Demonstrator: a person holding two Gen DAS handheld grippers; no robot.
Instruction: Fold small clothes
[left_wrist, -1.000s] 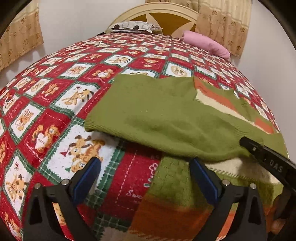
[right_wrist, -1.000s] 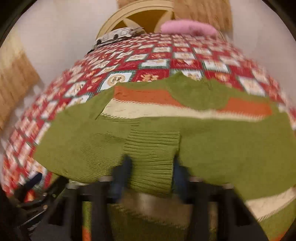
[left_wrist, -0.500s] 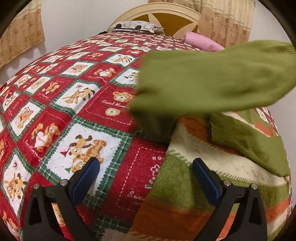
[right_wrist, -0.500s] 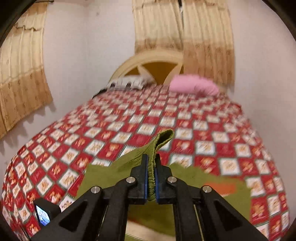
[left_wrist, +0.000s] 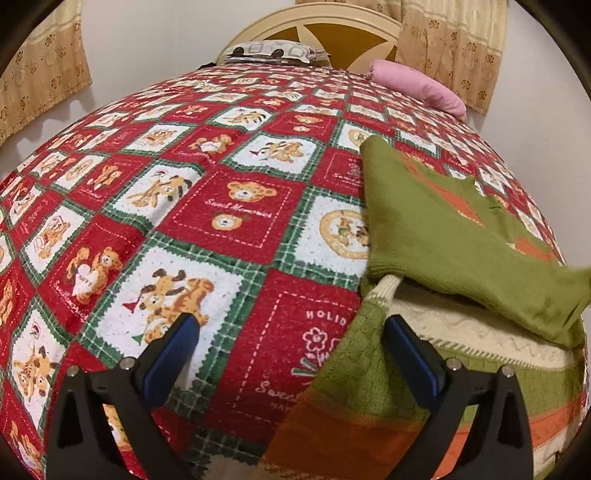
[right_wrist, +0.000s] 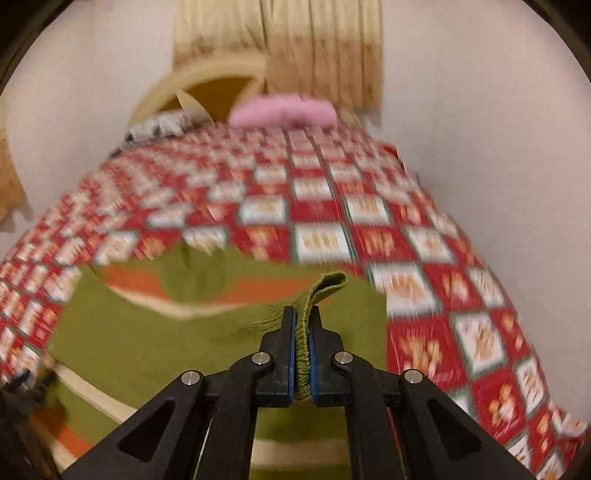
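A small green knitted sweater (left_wrist: 461, 354) with cream and orange stripes lies on the bed at the right of the left wrist view. Its green sleeve (left_wrist: 436, 229) is folded across the body toward the right. My left gripper (left_wrist: 291, 339) is open and empty, low over the bedspread at the sweater's left edge. In the right wrist view my right gripper (right_wrist: 303, 347) is shut on the sleeve's ribbed cuff (right_wrist: 327, 286), held above the sweater body (right_wrist: 147, 332). That view is blurred by motion.
The bed carries a red, green and white patchwork bedspread (left_wrist: 229, 218) with bear and dog pictures. A pink pillow (left_wrist: 417, 86) and a patterned pillow (left_wrist: 273, 50) lie by the cream headboard (left_wrist: 343, 22). Curtains and white walls stand behind.
My right gripper closed on the sleeve cuff, lifted it and carried the sleeve from the left across the sweater to the right. My left gripper has stayed open and nearly still.
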